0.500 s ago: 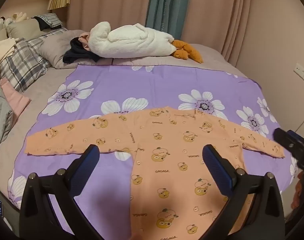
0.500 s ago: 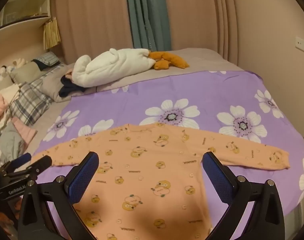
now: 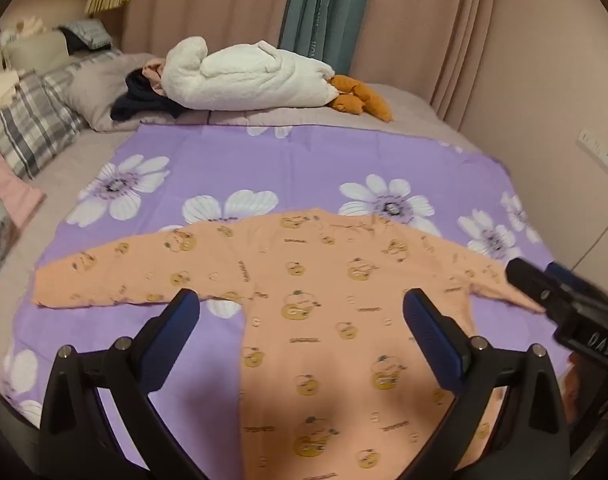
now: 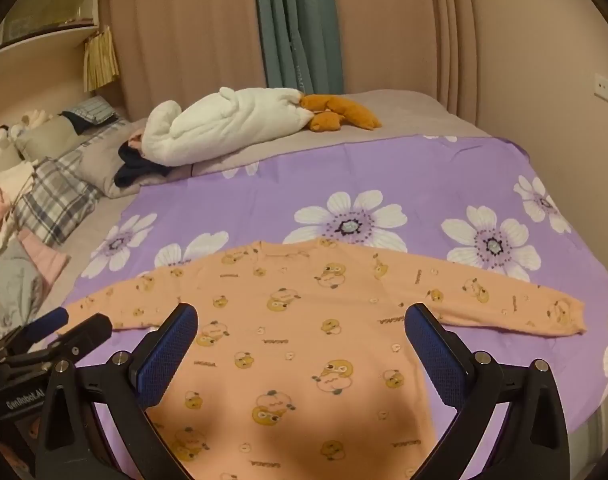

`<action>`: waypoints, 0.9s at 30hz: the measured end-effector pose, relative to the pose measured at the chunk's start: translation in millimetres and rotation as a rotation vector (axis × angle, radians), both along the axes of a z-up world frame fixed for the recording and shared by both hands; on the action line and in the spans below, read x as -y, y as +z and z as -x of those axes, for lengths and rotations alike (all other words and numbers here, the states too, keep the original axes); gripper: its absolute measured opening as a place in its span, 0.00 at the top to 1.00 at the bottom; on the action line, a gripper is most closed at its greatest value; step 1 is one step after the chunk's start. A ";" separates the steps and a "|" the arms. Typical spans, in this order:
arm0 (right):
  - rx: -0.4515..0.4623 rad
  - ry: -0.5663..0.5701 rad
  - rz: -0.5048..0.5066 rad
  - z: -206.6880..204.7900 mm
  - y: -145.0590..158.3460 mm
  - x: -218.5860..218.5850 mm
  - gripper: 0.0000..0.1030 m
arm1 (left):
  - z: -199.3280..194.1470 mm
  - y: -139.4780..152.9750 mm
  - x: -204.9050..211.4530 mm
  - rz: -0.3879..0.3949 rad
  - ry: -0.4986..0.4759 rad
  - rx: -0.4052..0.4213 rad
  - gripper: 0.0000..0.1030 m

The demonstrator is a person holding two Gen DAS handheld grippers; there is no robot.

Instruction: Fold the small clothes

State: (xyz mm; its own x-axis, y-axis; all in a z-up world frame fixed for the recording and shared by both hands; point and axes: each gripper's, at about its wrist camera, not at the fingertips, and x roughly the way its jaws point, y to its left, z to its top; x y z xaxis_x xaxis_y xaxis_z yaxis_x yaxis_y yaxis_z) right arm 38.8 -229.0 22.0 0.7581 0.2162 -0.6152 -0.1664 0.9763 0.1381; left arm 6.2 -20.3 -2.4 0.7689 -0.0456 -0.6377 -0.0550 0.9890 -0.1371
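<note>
A soft peach baby romper (image 3: pixel 336 300) printed with small yellow cartoon figures lies flat, sleeves spread, on a smooth purple sheet (image 3: pixel 304 168) with white flowers. Beyond the sheet rests a fluffy white plush (image 3: pixel 244 80). Above the romper, the left hand-held gripper (image 3: pixel 302 322) and the right hand-held gripper (image 4: pixel 302 330) stand wide, holding nothing.

Dim warm indoor light, soft shadow across the near orange garment (image 3: pixel 324 320), slight motion blur in the left wrist view, strong fisheye curvature, dark vignetted corners, no glare.
</note>
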 end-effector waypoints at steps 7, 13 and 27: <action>-0.010 0.002 0.009 -0.5 -2.0 -2.3 0.01 | 0.3 -6.2 -5.5 0.007 0.008 -0.014 0.01; -0.027 0.025 -0.003 -0.3 -4.7 -3.7 0.01 | -3.4 -9.0 -3.7 0.066 -0.028 -0.050 0.01; -0.037 0.069 -0.049 1.7 -9.5 -3.5 0.01 | -1.5 -8.5 -0.2 0.041 -0.013 -0.075 0.01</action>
State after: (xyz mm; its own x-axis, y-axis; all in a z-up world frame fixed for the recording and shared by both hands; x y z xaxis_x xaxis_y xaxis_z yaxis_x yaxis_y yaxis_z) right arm 37.2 -225.5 12.5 0.7172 0.2980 -0.6300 -0.2272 0.9545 0.1929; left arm 7.7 -20.1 -10.9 0.7182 -0.0831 -0.6908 -0.0533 0.9834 -0.1737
